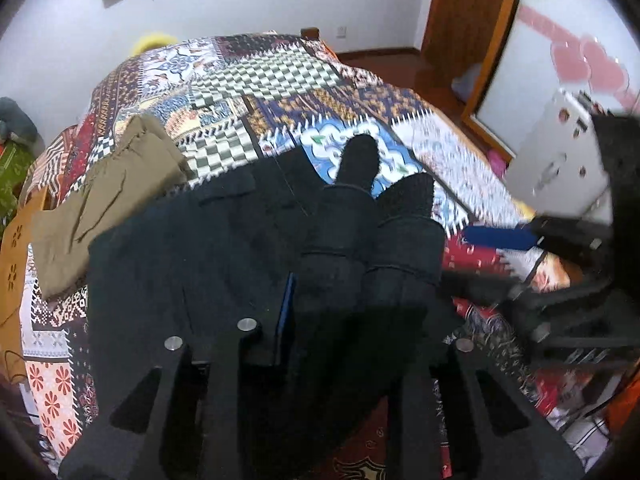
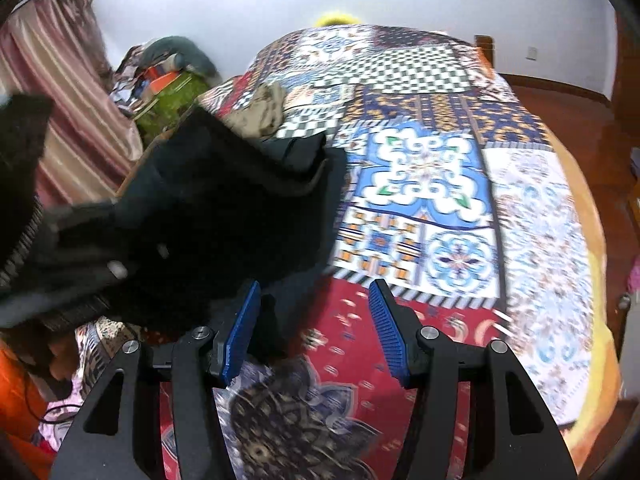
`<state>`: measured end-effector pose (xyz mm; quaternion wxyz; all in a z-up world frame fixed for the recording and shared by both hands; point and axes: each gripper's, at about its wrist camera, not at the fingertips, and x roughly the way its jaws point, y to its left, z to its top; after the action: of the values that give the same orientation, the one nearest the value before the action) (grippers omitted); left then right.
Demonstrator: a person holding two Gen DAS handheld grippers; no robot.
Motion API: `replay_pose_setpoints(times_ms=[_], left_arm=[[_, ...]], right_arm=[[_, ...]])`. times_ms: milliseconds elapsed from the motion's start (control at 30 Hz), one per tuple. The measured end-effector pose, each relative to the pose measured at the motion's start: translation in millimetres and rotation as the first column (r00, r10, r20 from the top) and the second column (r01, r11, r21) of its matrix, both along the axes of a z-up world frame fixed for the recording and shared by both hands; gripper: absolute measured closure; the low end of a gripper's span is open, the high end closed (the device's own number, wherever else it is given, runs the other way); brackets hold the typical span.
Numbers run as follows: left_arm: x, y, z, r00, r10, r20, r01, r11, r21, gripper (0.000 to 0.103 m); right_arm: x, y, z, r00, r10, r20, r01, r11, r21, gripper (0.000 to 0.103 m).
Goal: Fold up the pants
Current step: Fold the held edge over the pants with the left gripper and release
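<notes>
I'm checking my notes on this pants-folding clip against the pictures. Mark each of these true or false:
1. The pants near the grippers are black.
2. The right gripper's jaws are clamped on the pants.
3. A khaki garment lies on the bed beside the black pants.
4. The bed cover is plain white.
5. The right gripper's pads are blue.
1. True: the black pants lie on the bed.
2. False: the right gripper stands open, with only the bed cover between its fingers.
3. True: the khaki garment lies next to the pants.
4. False: the cover is a many-coloured patchwork.
5. True: the pads are blue.
</notes>
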<state>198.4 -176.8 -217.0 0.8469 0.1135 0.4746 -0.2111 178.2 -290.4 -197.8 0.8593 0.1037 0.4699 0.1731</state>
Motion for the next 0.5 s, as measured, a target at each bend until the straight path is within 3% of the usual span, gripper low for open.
replay_pose_setpoints(times_ms=[167, 200, 267, 300, 400, 500], left_arm=[[-3.7, -1.0, 3.1, 1.000, 0.007, -0.006, -0.007, 1.000, 0.005, 0.065], [-4.3, -1.3, 4.6, 1.000, 0.007, -0.017, -0.007, 1.000, -0.009, 0.047], [-8.5, -2.1, 11.0, 1.000, 0.012, -0.006, -0.013, 0.999, -0.049, 0.022], [-10.6, -2.9, 14.2, 1.000, 0.014, 0.015, -0.014, 0.998, -0.055, 0.018], [-17.3, -8.5, 26.2, 0.998, -0.004, 0.066, 0.007, 0.999, -0.041, 0.018], [-19.2, -0.3, 43.9, 0.996, 0.010, 0.084, -0.003, 0.997, -0.080, 0.018]], right_arm=[[-5.6, -17.4, 6.1, 0.999, -0.051, 0.010, 0.051, 0.999, -0.001, 0.050], [-6.3, -20.1, 7.5, 0.998, -0.059, 0.013, 0.059, 0.998, 0.002, 0.050], [-6.6, -24.5, 10.8, 0.997, -0.071, 0.022, 0.070, 0.997, 0.007, 0.050], [-6.7, -25.8, 12.9, 0.997, -0.074, 0.025, 0.074, 0.997, 0.009, 0.050], [-8.2, -25.3, 16.9, 0.997, -0.076, 0.034, 0.076, 0.997, 0.002, 0.050], [-9.4, -23.5, 25.0, 0.996, -0.068, 0.055, 0.068, 0.998, -0.001, 0.050]])
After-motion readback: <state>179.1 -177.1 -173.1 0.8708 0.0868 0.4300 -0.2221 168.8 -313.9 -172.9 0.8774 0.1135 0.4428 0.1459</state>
